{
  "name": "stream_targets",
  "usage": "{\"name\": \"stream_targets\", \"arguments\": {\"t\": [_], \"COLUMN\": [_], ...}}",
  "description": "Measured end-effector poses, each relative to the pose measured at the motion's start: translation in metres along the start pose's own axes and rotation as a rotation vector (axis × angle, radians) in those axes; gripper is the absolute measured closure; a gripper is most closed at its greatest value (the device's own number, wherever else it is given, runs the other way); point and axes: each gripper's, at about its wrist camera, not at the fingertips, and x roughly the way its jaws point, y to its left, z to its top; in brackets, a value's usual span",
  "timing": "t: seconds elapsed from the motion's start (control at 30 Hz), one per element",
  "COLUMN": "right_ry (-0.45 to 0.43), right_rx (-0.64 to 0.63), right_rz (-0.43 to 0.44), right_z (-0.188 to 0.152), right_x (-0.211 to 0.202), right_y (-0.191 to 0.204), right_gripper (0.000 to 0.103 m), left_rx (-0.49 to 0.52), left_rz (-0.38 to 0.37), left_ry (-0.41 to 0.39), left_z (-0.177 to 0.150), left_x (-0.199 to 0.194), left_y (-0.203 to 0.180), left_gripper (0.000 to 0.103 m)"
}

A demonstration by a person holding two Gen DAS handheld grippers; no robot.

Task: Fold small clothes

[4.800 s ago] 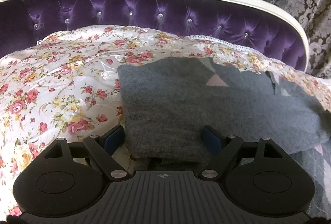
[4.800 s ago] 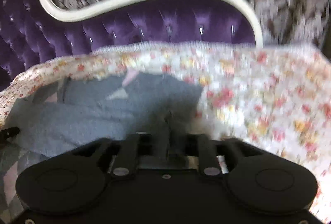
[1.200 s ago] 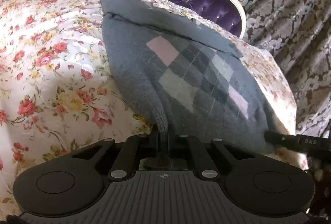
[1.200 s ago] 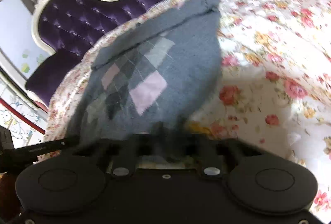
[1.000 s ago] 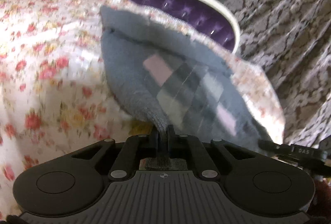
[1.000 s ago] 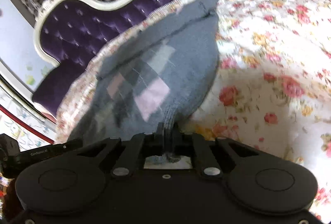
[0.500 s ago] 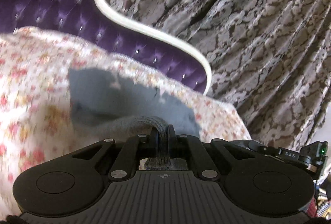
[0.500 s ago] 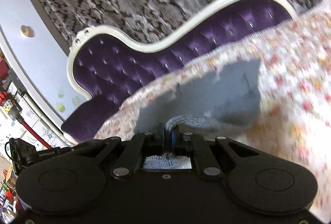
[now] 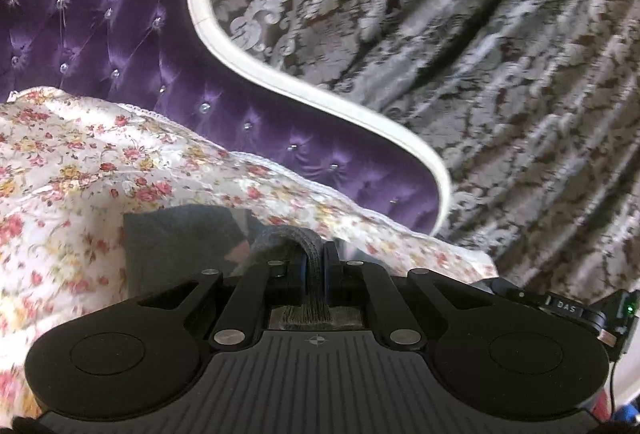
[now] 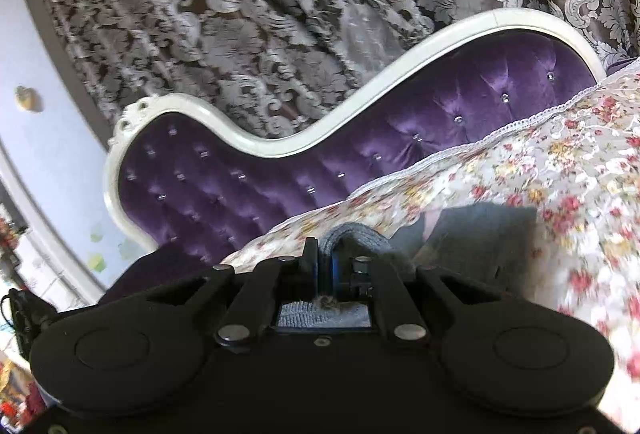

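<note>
Each hand-held gripper, left [image 9: 315, 266] and right [image 10: 325, 266], clamps the grey sweater's [image 9: 176, 246] hem, lifting it to fold over the bed [image 9: 80, 161].

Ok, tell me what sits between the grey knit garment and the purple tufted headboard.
Only the floral bedspread lies between the grey knit garment and the purple tufted headboard. Both wrist views show that stretch; nothing else rests on it.
</note>
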Motion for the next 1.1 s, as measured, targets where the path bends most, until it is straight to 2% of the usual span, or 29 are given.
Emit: {"name": "stream_targets", "arguments": {"t": [0.3,0.47,0.53,0.57,0.6,0.63,0.7,0.77,0.8,0.83,0.97,1.1], "right_ry": [0.030,0.092,0.113,0.126,0.132,0.136,0.136,0.125,0.115,0.102,0.065,0.071], "right_rx": [0.019,0.038,0.039,0.040,0.044,0.051,0.055,0.062,0.067,0.070,0.041,-0.067], "right_rz": [-0.114,-0.179,-0.202,-0.213,-0.222,-0.233,-0.253,-0.266,-0.267,-0.269,-0.266,-0.253], "right_z": [0.010,0.006,0.003,0.001,0.000,-0.002,-0.002,-0.001,0.001,0.002,0.006,0.004], "right_x": [0.099,0.142,0.155,0.161,0.165,0.168,0.173,0.173,0.172,0.170,0.154,0.139], "right_y": [-0.049,-0.071,-0.077,-0.081,-0.083,-0.086,-0.090,-0.093,-0.096,-0.096,-0.090,-0.067], "right_gripper": [0.090,0.090,0.089,0.089,0.086,0.083,0.082,0.069,0.051,0.042,0.042,0.042], "left_rx": [-0.046,-0.072,-0.080,-0.083,-0.082,-0.078,-0.066,-0.051,-0.041,-0.024,0.059,0.193], "left_rz": [0.106,0.163,0.178,0.191,0.206,0.223,0.233,0.253,0.258,0.260,0.247,0.220], "left_ry": [0.065,0.106,0.120,0.123,0.127,0.128,0.112,0.082,0.073,0.065,0.046,0.077], "left_z": [0.013,0.008,0.005,0.004,0.004,0.005,0.008,0.015,0.018,0.020,0.021,0.007], "left_x": [0.100,0.136,0.146,0.149,0.152,0.153,0.153,0.147,0.144,0.138,0.117,0.105], "left_y": [0.053,0.074,0.081,0.084,0.087,0.090,0.093,0.093,0.092,0.090,0.077,0.054], "left_gripper": [0.096,0.095,0.092,0.091,0.081,0.076,0.074,0.066,0.063,0.062,0.055,0.045]}}
